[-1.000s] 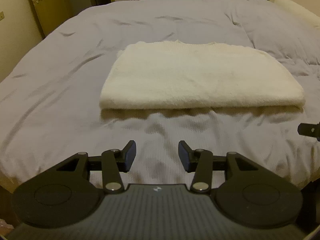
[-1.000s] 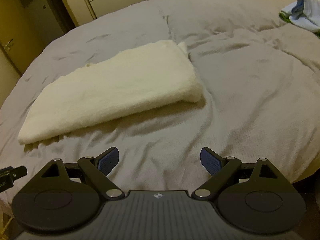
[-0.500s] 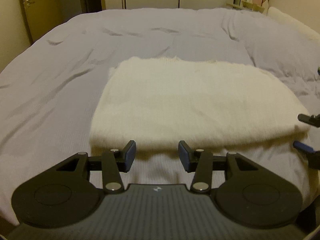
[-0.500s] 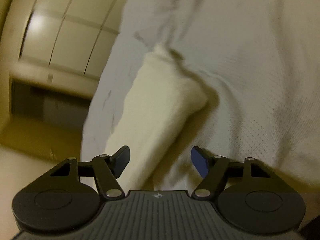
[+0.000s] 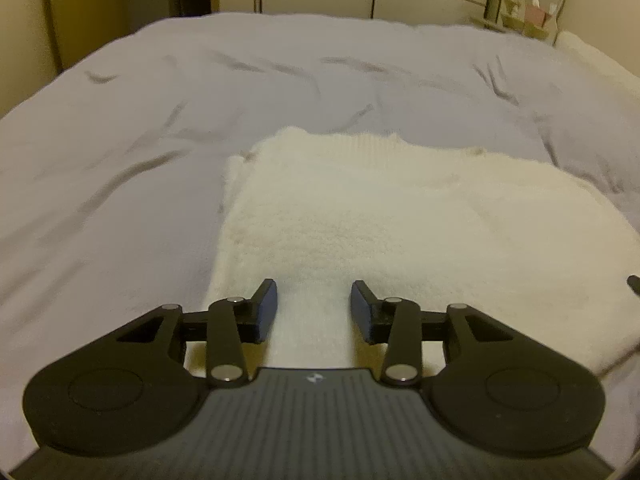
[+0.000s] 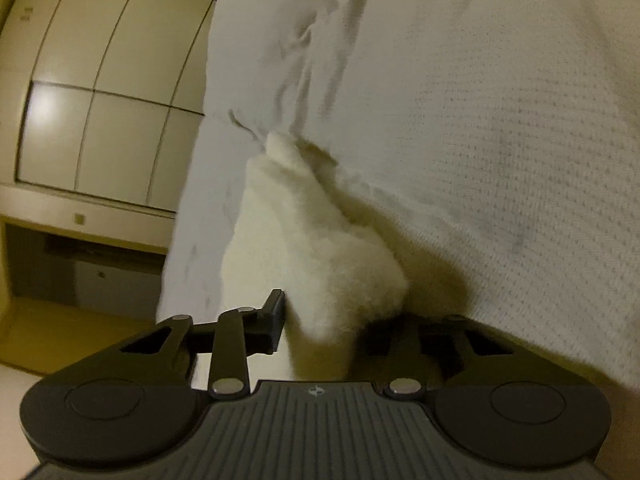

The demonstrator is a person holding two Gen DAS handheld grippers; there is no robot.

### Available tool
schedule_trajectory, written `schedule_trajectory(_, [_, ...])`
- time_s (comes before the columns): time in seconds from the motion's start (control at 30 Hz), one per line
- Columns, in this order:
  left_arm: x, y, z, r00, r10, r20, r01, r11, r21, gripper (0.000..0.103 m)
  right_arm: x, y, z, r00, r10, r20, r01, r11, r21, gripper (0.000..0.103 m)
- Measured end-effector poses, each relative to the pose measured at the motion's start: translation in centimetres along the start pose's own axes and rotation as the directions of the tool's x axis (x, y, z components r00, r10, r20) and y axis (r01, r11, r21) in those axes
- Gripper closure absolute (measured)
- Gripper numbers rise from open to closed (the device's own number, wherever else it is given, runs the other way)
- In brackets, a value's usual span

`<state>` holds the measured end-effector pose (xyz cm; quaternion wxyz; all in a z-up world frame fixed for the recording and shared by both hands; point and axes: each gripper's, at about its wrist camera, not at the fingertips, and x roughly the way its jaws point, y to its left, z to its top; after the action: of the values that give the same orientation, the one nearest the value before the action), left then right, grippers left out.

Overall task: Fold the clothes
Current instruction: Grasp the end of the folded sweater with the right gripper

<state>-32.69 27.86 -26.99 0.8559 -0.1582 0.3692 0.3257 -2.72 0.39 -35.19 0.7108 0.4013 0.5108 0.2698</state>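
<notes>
Cream fleece garment [image 5: 400,232], folded, lower centre on grey bedspread [image 5: 160,120]; left gripper [image 5: 314,304] released, straddling near edge; right gripper [image 6: 320,316] unclenched around corner. Advised: pinch all layers before lifting.

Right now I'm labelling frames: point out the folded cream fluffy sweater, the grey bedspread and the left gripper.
folded cream fluffy sweater [image 5: 400,216], left wrist view, top face.
grey bedspread [image 5: 120,160], left wrist view, bare left part.
left gripper [image 5: 314,306], left wrist view, between fingertips.

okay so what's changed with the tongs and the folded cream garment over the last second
Both tongs moved in from above the bare bedcover. The left tongs now straddle the near edge of the folded cream fuzzy garment, jaws open. The right tongs rolled sideways and reached its end corner; their grip is unclear. The garment stays folded on the grey bedcover.
</notes>
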Motion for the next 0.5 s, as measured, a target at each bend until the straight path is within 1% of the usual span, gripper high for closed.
schedule_trajectory(0.1, [0.3,0.4,1.0,0.999,-0.020,-0.046,0.021,1.000,0.005,0.065,0.1,2.1,-0.1,0.997,-0.074,0.005,0.074,0.993,-0.090,0.078])
schedule_trajectory(0.13, [0.0,0.9,1.3,0.998,-0.035,-0.049,0.035,0.999,-0.006,0.066,0.2,3.4,-0.3,0.994,-0.109,0.017,0.110,0.982,-0.152,0.079])
schedule_trajectory(0.17, [-0.4,1.3,1.6,0.997,-0.050,-0.052,0.049,0.999,-0.017,0.067,0.1,5.3,-0.9,0.988,-0.148,0.051,0.156,0.952,-0.263,0.079])
schedule_trajectory(0.2, [-0.8,1.9,1.6,0.997,-0.061,-0.041,0.060,0.998,-0.033,0.067,-0.1,7.4,-1.7,0.980,-0.172,0.100,0.197,0.904,-0.380,0.080])
schedule_trajectory(0.23, [-1.3,2.5,1.5,0.997,-0.072,-0.031,0.071,0.996,-0.050,0.068,-0.4,9.6,-2.9,0.971,-0.181,0.158,0.236,0.834,-0.498,0.081])
schedule_trajectory(0.27, [-1.8,3.2,1.4,0.997,-0.080,-0.023,0.079,0.995,-0.068,0.069,-0.6,11.9,-4.5,0.963,-0.160,0.216,0.262,0.747,-0.612,0.081])
schedule_trajectory(0.33, [-2.8,4.8,0.9,0.993,-0.116,-0.010,0.114,0.986,-0.118,0.070,-0.7,15.7,-8.1,0.957,-0.091,0.275,0.276,0.570,-0.773,0.088])
schedule_trajectory(0.4, [-3.6,6.4,0.4,0.987,-0.158,0.003,0.156,0.973,-0.171,0.072,-0.2,18.6,-12.3,0.964,-0.014,0.265,0.249,0.391,-0.886,0.089])
schedule_trajectory(0.47, [-4.4,7.9,-0.3,0.979,-0.203,0.016,0.202,0.953,-0.225,0.077,0.9,20.3,-16.9,0.977,0.045,0.211,0.195,0.229,-0.954,0.089])
schedule_trajectory(0.5, [-4.8,8.6,-0.7,0.974,-0.225,0.024,0.224,0.942,-0.249,0.077,1.5,20.5,-18.9,0.982,0.056,0.182,0.172,0.155,-0.973,0.089])
